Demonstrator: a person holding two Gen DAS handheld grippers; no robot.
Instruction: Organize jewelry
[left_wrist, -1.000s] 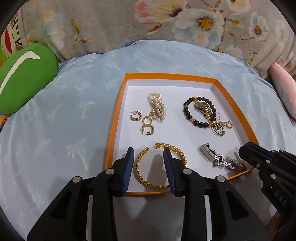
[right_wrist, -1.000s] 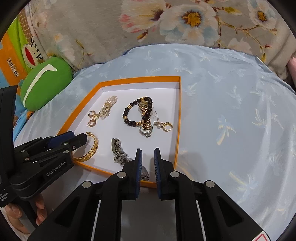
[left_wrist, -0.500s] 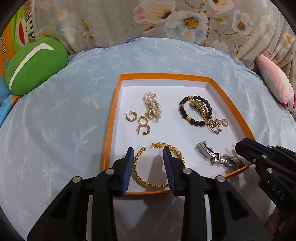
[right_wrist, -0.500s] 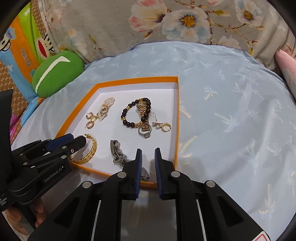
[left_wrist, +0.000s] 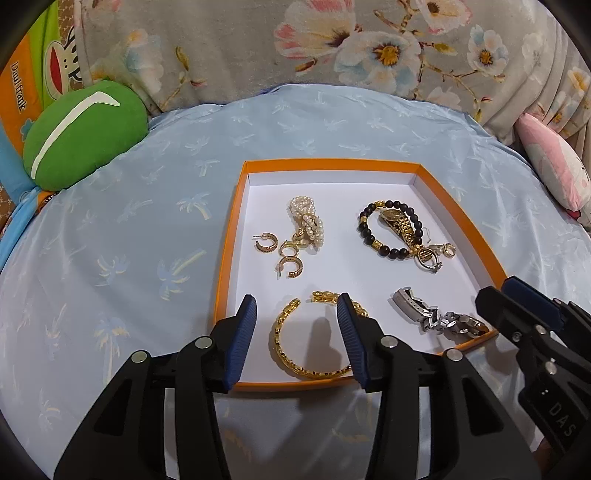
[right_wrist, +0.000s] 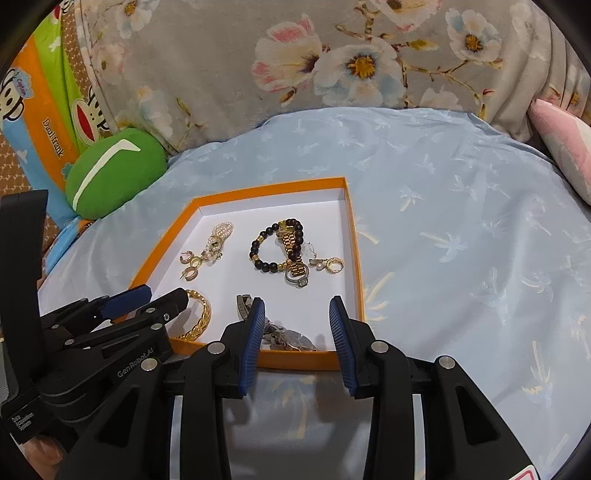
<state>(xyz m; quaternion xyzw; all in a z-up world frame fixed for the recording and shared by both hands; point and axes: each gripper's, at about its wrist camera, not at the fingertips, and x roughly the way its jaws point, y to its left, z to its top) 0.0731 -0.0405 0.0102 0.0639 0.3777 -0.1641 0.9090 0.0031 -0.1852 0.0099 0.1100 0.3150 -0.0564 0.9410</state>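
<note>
Left gripper (left_wrist: 295, 310) — jaws spread, just been opening, pinching nothing — hangs over the gold bangle (left_wrist: 314, 339) at the near edge of the orange tray (left_wrist: 229, 273). Right gripper (right_wrist: 297, 317), likewise parted, empty and just been opening, hangs above the silver watch (right_wrist: 284, 336).

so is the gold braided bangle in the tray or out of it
In: the gold braided bangle lies flat on the white floor of the orange tray, near its front edge.

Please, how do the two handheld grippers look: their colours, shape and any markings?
Both the left gripper and the right gripper are black plastic, with angular, cut-out arms, silver rivets and ribbed blue pads. One body reads "GenRobot.AI", the other "DAS". No cables or sleeves show.
</note>
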